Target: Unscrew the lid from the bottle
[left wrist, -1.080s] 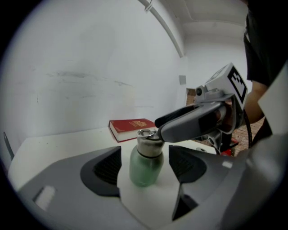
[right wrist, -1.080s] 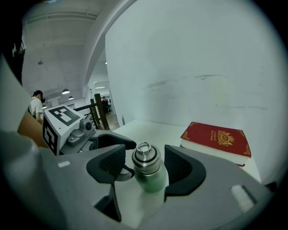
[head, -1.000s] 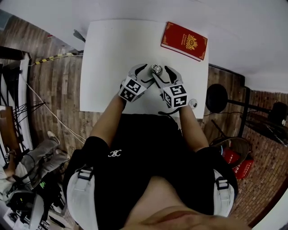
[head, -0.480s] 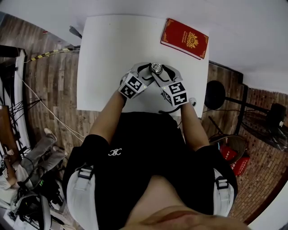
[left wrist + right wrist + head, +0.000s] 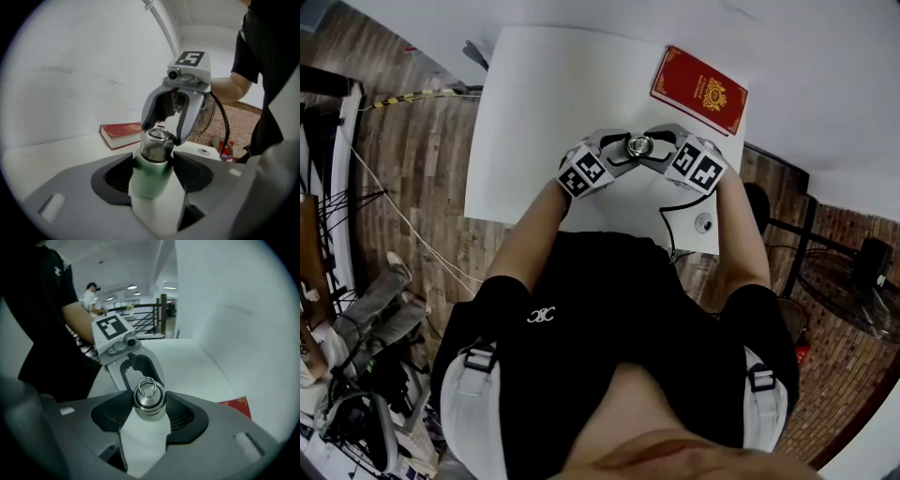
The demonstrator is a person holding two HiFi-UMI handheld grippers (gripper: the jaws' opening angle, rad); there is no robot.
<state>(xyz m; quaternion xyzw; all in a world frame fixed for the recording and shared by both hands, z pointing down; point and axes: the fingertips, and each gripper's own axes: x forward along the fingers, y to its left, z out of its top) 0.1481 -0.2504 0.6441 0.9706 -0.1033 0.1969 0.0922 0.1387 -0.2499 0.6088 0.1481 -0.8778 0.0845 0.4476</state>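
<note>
On the white table (image 5: 544,112), the left gripper (image 5: 619,153) clamps its jaws on the body of the upright bottle (image 5: 149,180) at centre. From the opposite side, the right gripper (image 5: 661,150) grips the bottle's metal lid (image 5: 149,398) between its pads. Well apart, a red book (image 5: 698,91) lies at the far right corner.

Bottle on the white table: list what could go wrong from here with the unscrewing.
1. The right gripper clamps the smooth, round metal lid at two narrow contacts; the grip may slip instead of turning it.
2. The left gripper holds the bottle high, just under the lid; the body could spin along.
3. Both grippers' jaws crowd the bottle's top, so they may collide during the twist.
</note>
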